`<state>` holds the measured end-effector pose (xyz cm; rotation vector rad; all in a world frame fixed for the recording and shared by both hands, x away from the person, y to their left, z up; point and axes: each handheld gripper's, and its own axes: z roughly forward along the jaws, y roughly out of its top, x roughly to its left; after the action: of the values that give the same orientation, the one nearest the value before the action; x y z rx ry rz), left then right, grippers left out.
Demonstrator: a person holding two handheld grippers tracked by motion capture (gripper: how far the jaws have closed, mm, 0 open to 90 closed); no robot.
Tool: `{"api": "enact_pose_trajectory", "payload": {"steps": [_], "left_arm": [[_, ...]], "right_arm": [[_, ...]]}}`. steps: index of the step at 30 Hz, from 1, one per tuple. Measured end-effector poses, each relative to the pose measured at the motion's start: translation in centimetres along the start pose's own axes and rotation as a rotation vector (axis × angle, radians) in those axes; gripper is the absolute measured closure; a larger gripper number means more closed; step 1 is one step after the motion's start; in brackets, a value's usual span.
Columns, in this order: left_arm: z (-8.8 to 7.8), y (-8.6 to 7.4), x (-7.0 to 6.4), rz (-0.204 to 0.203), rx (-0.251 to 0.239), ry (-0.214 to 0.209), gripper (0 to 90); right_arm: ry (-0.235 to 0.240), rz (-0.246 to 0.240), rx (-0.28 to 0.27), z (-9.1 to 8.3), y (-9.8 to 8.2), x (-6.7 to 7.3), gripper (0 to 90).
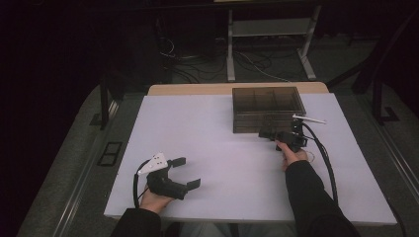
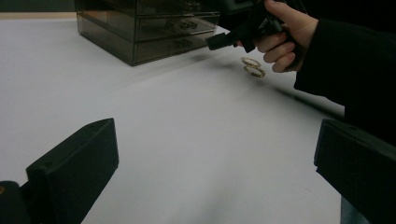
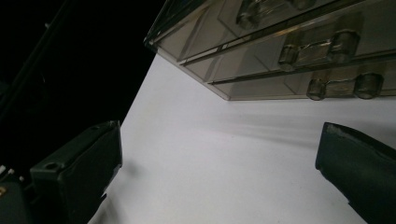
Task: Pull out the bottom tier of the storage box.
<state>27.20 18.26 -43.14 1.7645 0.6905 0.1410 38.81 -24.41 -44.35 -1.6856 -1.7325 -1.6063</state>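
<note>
Smoky clear plastic drawer box (image 1: 267, 108), light, rigid and slippery, best taken by a small front handle (image 3: 344, 87) just ahead of wide-open right tongs (image 1: 271, 133); left tongs (image 1: 184, 172) open too, well apart.

My high view looks down the counter (image 1: 197, 148); both tool views, low and close, share the drawer box (image 2: 144, 28).
</note>
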Motion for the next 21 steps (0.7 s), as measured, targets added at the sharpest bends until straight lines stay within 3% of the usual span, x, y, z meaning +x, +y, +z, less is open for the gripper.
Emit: {"api": "enact_pose_trajectory", "payload": {"steps": [6,15,17,21], "left_arm": [[0.0,0.0,0.0,-0.003,-0.004,0.000,0.0],[0.0,0.0,0.1,-0.003,-0.004,0.000,0.0],[-0.1,0.0,0.1,-0.002,-0.003,0.000,0.0],[-0.1,0.0,0.1,0.002,0.000,0.001,0.0]], "right_arm": [[-0.015,0.092,-0.020,0.0,0.2,-0.5,0.0],[-0.016,0.193,-0.024,0.1,0.3,-1.4,0.0],[-0.044,0.234,-0.035,0.1,0.4,-1.7,0.0],[-0.072,0.253,-0.042,0.1,0.5,-2.3,5.2]]}}
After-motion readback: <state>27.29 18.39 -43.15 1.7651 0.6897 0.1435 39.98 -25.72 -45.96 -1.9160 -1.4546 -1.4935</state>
